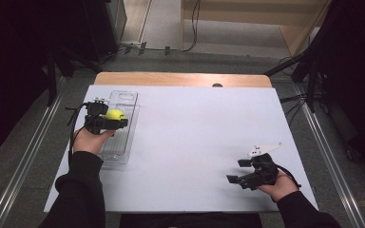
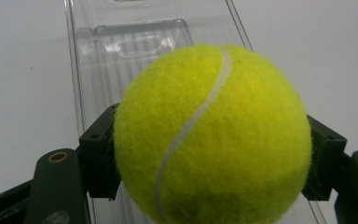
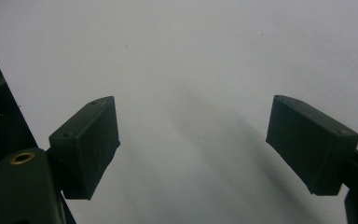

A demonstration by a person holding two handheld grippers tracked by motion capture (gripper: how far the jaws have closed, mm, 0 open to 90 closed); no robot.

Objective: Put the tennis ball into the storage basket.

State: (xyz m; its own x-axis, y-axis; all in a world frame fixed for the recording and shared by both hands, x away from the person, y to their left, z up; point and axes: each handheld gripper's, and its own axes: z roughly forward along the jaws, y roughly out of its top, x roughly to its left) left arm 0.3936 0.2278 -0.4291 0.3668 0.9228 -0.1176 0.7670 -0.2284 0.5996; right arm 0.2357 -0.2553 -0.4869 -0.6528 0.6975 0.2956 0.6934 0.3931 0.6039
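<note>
The left tool (image 1: 116, 119) gripped a yellow-green tennis ball (image 1: 115, 114) between its jaws, which pressed on both sides of it, over a clear plastic tray (image 1: 124, 97) that lay along the left side of the white table (image 1: 195, 137). The right tool (image 1: 240, 171) stood well apart near the table's right front, its jaws wide apart with nothing between them above the bare surface.

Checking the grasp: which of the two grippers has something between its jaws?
The left gripper, clamped on the tennis ball above the clear tray; the right gripper jaws stand apart, empty.
</note>
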